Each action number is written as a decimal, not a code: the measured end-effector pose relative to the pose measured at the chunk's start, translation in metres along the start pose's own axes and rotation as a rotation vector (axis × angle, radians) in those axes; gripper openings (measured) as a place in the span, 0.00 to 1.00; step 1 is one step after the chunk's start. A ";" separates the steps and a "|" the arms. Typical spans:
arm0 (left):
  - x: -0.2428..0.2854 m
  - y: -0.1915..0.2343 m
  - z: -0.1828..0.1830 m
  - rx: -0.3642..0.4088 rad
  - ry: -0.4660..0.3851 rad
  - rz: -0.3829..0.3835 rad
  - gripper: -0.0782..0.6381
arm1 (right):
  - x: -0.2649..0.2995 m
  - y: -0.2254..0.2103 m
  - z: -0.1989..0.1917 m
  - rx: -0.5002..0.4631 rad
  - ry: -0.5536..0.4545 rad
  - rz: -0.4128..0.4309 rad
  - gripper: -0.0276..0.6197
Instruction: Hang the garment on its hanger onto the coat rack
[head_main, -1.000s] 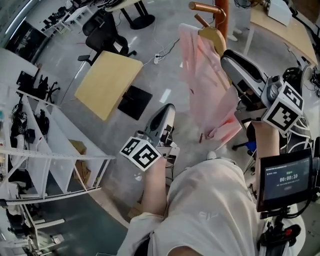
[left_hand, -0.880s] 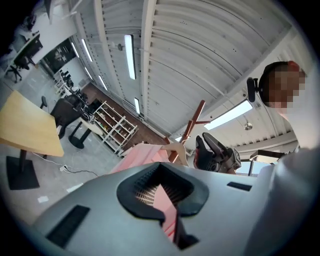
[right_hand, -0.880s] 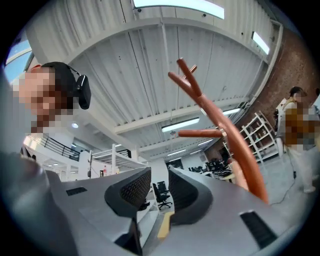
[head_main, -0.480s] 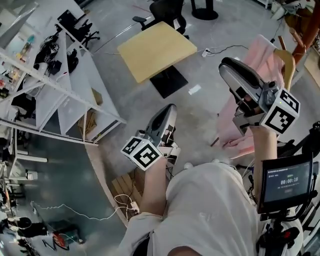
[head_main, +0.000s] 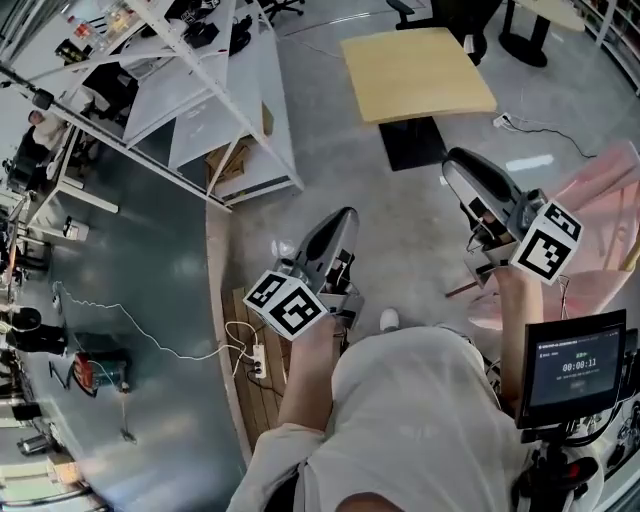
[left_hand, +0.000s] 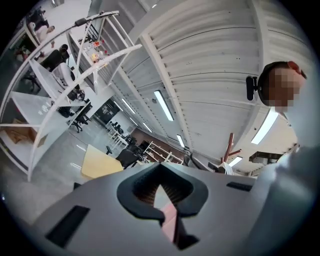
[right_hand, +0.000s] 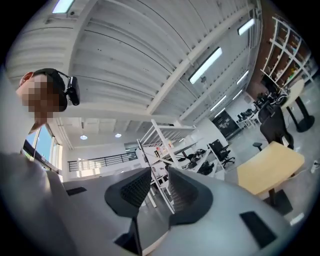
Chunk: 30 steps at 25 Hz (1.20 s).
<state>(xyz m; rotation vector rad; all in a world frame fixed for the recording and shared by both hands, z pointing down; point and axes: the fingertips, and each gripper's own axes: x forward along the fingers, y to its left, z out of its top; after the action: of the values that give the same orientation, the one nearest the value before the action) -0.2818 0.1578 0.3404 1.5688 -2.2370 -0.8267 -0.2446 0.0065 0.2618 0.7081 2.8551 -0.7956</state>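
Holding nothing, the spread right gripper (head_main: 458, 170) hovers near the pink garment (head_main: 610, 205); the left gripper (head_main: 345, 215) is closed.

A small screen (head_main: 572, 362) at the lower right of the head view shows a timer reading 00:00:11. The line above it is too small to read.

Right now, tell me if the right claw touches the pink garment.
Apart. The right gripper view shows the right claw open, only white shelving in its gap, no fabric on it; the head view puts the pink garment beside it.
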 end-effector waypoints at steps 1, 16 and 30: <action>-0.008 0.004 0.002 0.002 -0.008 0.017 0.12 | 0.005 0.000 -0.013 0.018 0.013 0.003 0.22; -0.037 0.014 -0.006 -0.007 -0.014 0.087 0.12 | 0.014 0.004 -0.078 0.144 0.084 0.031 0.21; -0.012 -0.003 -0.032 -0.015 0.031 0.051 0.12 | -0.026 -0.021 -0.069 0.241 0.024 -0.006 0.21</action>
<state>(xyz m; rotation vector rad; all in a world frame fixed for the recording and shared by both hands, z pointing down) -0.2583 0.1588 0.3654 1.5014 -2.2336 -0.7981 -0.2286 0.0154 0.3364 0.7394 2.8112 -1.1541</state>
